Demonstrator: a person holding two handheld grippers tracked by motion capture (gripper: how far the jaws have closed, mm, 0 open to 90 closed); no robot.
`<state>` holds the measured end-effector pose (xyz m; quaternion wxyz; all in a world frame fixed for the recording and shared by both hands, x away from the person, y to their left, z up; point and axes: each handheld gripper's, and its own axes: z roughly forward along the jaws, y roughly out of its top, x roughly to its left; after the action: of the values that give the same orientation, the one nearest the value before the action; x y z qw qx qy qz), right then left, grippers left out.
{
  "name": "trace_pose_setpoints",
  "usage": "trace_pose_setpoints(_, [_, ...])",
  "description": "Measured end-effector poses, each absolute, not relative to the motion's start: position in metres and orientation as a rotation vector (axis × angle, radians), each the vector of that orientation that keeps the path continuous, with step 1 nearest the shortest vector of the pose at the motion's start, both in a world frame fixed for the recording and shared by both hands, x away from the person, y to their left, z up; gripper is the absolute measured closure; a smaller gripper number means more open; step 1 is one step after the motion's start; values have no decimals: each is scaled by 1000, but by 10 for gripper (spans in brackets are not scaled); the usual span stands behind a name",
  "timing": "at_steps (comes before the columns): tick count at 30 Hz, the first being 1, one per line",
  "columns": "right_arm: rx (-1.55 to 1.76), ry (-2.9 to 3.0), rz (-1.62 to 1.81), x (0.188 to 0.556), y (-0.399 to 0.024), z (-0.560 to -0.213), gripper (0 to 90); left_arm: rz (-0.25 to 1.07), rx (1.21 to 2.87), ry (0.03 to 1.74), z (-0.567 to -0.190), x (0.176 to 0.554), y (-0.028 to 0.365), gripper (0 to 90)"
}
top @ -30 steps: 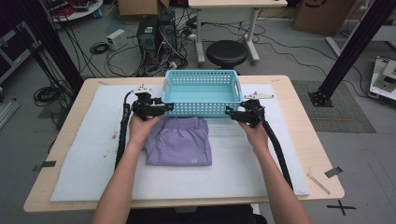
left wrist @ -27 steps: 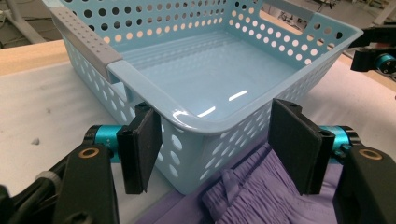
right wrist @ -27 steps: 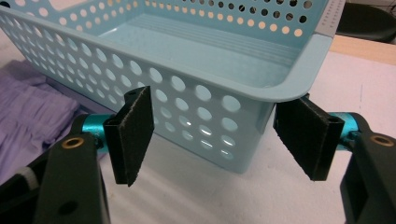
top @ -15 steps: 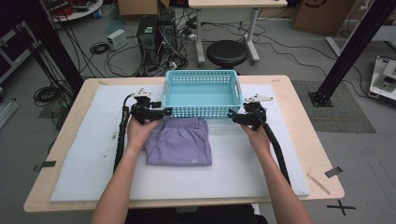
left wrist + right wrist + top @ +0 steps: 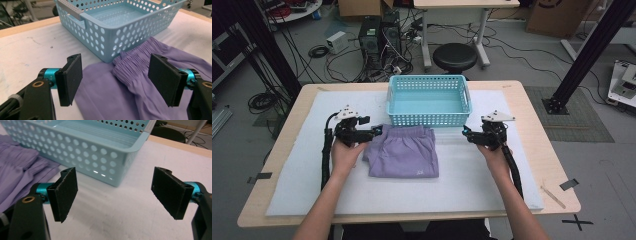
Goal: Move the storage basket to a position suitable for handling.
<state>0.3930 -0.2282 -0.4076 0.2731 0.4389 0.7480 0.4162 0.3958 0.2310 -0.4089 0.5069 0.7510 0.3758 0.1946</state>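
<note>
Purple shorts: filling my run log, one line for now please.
purple shorts: folded, on table | basket: empty | left gripper: open | right gripper: open

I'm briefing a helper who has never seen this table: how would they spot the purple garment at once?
Start at the white mat covering the wooden table, then find the light blue perforated basket at its far middle. The purple garment lies folded flat right against the basket's near wall, its gathered waistband toward the basket. It is the one soft, purple thing there.

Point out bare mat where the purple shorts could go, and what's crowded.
Free: white mat left of the purple shorts, and between shorts and right gripper. Crowded: the shorts' top edge against the blue basket, by the left gripper.
</note>
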Motion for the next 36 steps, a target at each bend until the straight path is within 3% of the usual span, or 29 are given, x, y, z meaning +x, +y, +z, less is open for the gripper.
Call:
trace_pose_setpoints(5, [1169,2010,1191,372,-227,-408,227,458,1814,893,-410,369,237,277])
trace_pose_setpoints(8, [1177,2016,1260,356,-224,-408,301,473,1835,888,-413,354,236,278])
trace_pose_setpoints(16, [1123,2049,1226,331,-204,-415,291,404,1775,923,-435,322,247,288])
trace_pose_setpoints(30, [1214,2184,1275,314,-162,-431,239,334,1873,1013,-447,307,240,295])
trace_pose_setpoints(34, [1254,2243,1245,313,-148,-438,400,320,1924,1035,-450,307,232,320])
trace_pose_setpoints(36, [1239,2274,1219,312,-142,-442,427,327,1936,1050,-450,308,229,346])
